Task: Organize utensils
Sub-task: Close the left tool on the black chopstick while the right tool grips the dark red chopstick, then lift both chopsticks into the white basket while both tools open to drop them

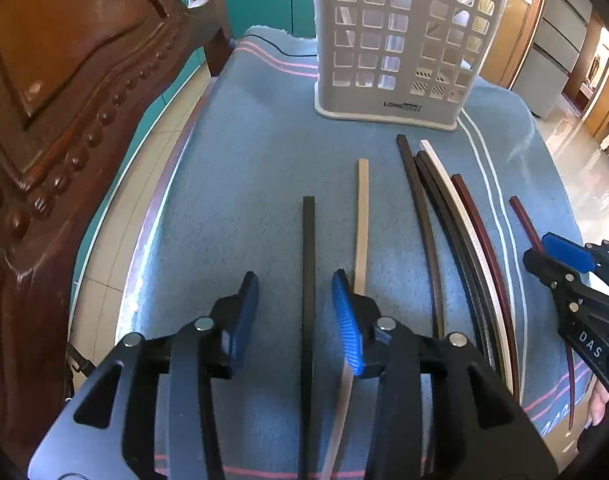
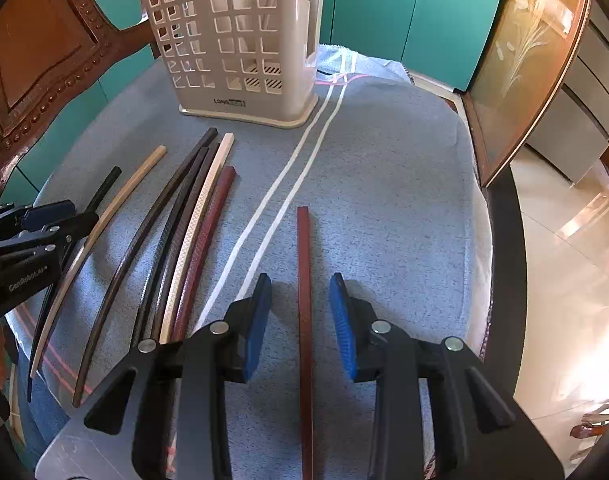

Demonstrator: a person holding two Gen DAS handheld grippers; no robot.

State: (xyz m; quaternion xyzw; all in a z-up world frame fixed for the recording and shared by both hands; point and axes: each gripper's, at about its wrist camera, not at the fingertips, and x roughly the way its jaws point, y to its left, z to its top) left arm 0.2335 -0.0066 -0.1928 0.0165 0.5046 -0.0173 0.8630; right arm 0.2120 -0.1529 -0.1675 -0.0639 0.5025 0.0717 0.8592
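Several chopsticks lie lengthwise on a blue towel (image 1: pixel 232 184). My left gripper (image 1: pixel 296 296) is open, its blue pads on either side of a black chopstick (image 1: pixel 309 264); a beige chopstick (image 1: pixel 362 224) runs under its right finger. My right gripper (image 2: pixel 300 300) is open around a dark red chopstick (image 2: pixel 303 280). A bundle of brown, black, cream and maroon chopsticks (image 1: pixel 456 232) lies between the two grippers and also shows in the right wrist view (image 2: pixel 184 232). A grey perforated utensil holder (image 1: pixel 400 40) stands upright at the far end, also seen in the right wrist view (image 2: pixel 240 40).
A carved wooden chair back (image 1: pixel 72 92) rises close on the left. The towel's right edge (image 2: pixel 484 216) drops to a tiled floor. Teal cabinets (image 2: pixel 416 16) stand behind the holder.
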